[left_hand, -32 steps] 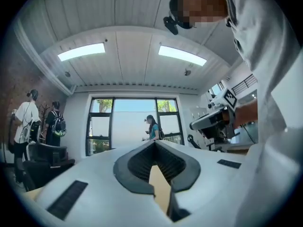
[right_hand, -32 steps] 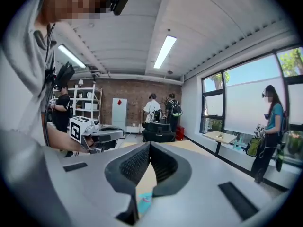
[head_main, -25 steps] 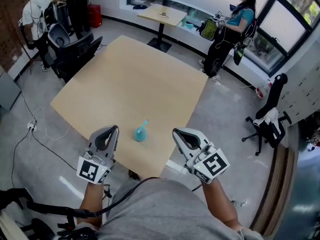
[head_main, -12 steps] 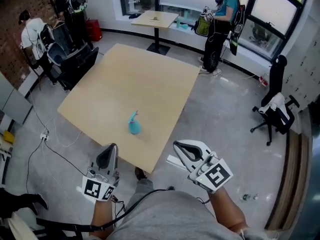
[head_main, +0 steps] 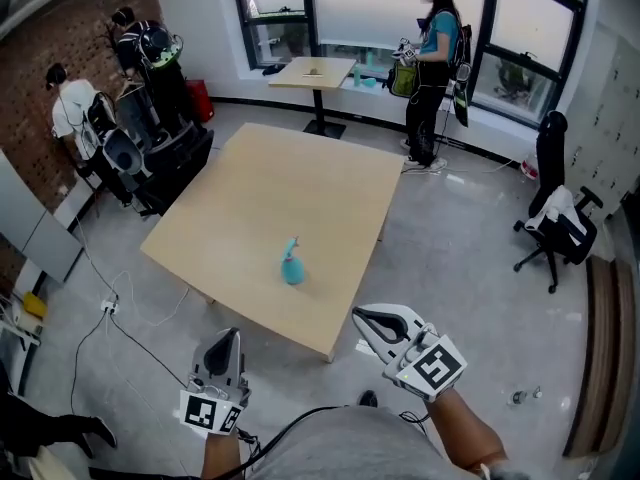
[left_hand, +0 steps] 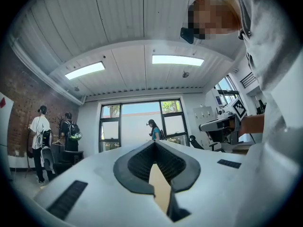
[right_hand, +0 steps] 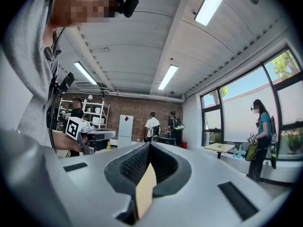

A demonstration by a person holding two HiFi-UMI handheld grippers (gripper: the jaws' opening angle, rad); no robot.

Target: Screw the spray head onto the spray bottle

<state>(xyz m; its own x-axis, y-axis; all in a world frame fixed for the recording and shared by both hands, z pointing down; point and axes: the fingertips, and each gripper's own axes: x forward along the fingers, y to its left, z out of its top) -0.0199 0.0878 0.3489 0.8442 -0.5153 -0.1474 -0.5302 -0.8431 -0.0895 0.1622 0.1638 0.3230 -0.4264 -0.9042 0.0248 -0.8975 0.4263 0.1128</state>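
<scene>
A teal spray bottle [head_main: 292,265] with its spray head on top stands alone on the tan square table [head_main: 260,208], near the table's front corner. My left gripper [head_main: 228,339] hangs below that corner over the floor, shut and empty. To the right, my right gripper [head_main: 366,318] is held beside the table's front corner, shut with nothing in it. Both gripper views look level across the room with the jaws closed together; the left gripper [left_hand: 154,148] and the right gripper [right_hand: 147,151] show only the tabletop through the jaw slit, not the bottle.
Several people stand about: one by the windows [head_main: 432,38] beside a small table [head_main: 312,71], two at the brick wall on the left [head_main: 80,118]. Black chairs [head_main: 150,148] crowd the table's far left side. An office chair [head_main: 555,218] stands at right. Cables [head_main: 110,308] trail on the floor.
Both grippers have drawn back from the table's edge toward my body and now hang off it. The bottle now appears farther from them. The jaws stayed shut.
</scene>
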